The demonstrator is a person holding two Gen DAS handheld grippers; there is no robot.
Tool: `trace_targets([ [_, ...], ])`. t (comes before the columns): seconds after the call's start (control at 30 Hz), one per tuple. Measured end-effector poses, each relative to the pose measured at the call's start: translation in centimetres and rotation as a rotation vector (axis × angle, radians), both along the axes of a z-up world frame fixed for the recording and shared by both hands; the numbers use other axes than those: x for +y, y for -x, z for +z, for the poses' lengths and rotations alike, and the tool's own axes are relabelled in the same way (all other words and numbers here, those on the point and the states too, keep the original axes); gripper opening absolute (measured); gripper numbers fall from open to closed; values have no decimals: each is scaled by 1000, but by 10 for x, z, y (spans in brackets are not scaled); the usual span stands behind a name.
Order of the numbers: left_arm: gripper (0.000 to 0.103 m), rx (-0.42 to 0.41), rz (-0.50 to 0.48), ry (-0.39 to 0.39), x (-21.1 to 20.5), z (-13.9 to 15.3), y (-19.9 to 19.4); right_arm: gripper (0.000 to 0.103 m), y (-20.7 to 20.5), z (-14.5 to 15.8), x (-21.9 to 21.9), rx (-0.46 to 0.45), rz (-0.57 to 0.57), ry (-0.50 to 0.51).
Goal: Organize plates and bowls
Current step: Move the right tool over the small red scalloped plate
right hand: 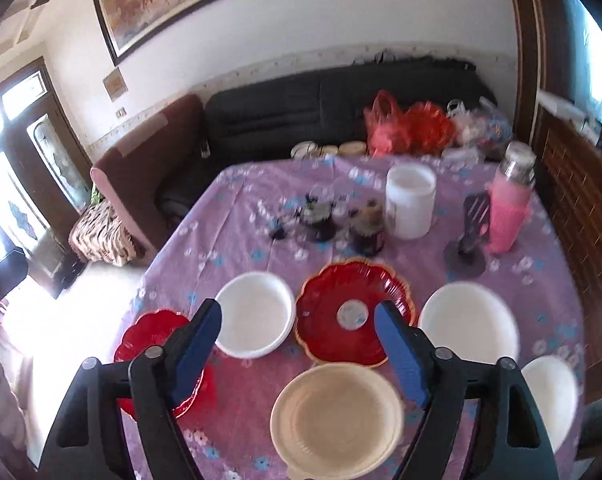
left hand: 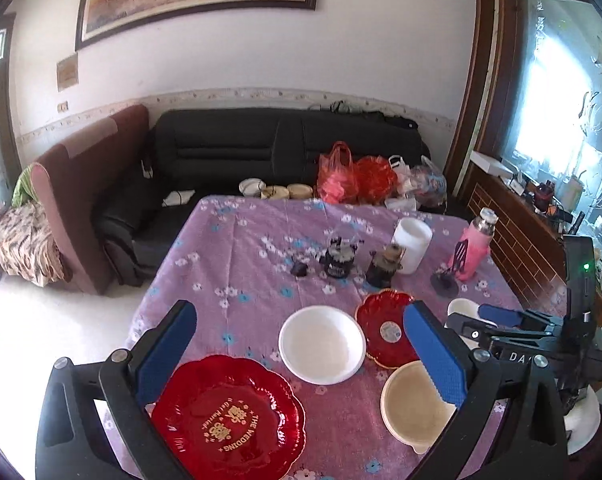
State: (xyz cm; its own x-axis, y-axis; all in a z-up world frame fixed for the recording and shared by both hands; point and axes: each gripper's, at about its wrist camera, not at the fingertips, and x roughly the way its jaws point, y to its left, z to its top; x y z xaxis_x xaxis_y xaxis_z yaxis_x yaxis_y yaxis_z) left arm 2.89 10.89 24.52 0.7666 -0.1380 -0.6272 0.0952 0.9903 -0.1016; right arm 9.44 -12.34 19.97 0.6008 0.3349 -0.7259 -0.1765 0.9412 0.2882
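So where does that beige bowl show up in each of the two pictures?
Left wrist view: the beige bowl sits low on the right, partly behind the left gripper's right-hand finger.
Right wrist view: it lies bottom centre, between the open fingers of the right gripper.
Shared landmark: the small red plate with a round sticker lies just beyond it in both.

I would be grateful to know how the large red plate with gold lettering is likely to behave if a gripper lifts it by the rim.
The red plate looks glossy, so the fingers may slip on it. Its scalloped, ridged rim probably gives an uneven hold. It seems thin and translucent, so it is likely light, perhaps prone to flexing or cracking if squeezed hard.
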Motion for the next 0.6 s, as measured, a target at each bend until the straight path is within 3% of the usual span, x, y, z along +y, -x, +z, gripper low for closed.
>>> trace_targets([
  [0.13,101,138,5,17,-3,-62,-54,67,-29,-75,14,162,33,-111],
  [0.27,67,327,-10,93,2,-119,-106,66,-48,-127,29,276,64,-241],
  [0.33,65,402,-3,139,6,-144,-127,66,-55,-141,39,320,68,-268],
  [0.43,65,449,24,160,11,-166,-147,66,-67,-155,55,379,74,-308],
  [0.6,65,463,33,204,22,-167,-150,66,-76,-164,67,413,64,-302],
])
